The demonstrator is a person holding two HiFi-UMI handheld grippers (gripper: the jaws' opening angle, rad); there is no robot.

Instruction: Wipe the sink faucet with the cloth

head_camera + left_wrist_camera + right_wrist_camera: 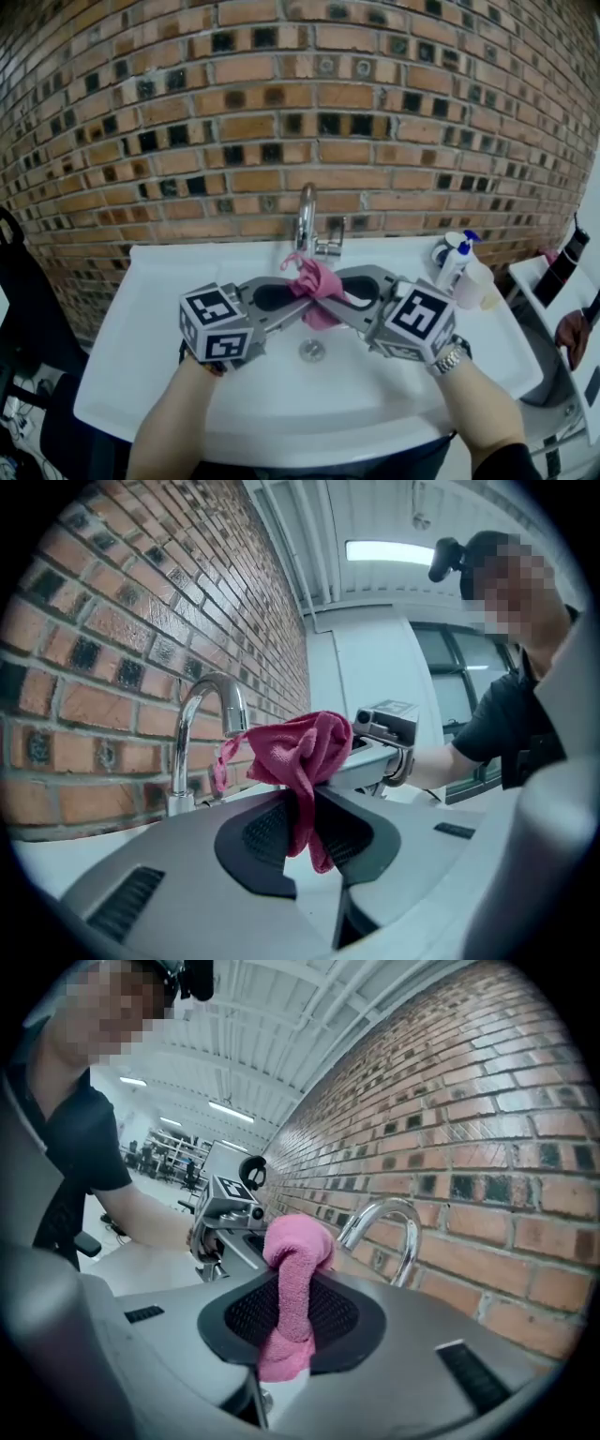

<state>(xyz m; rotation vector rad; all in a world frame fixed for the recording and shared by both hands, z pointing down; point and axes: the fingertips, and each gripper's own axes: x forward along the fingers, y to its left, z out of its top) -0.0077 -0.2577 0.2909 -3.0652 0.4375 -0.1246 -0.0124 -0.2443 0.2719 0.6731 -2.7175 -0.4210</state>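
A pink cloth (315,283) hangs bunched over the white sink (169,375), just in front of the curved chrome faucet (306,216). Both grippers meet at it from opposite sides. My left gripper (298,298) is shut on the cloth (300,752), which drapes down between its pads, with the faucet (202,705) just beyond on the left. My right gripper (330,298) is also shut on the cloth (292,1269), a rolled strip of it pinched between the pads; the faucet (394,1222) stands to its right. Each gripper view shows the other gripper across the cloth.
A brick wall (281,112) rises right behind the sink. A blue-topped pump bottle (457,255) and a white container (474,283) stand on the sink's right rear corner. The drain (312,351) lies below the grippers. A black chair (23,309) stands at the left.
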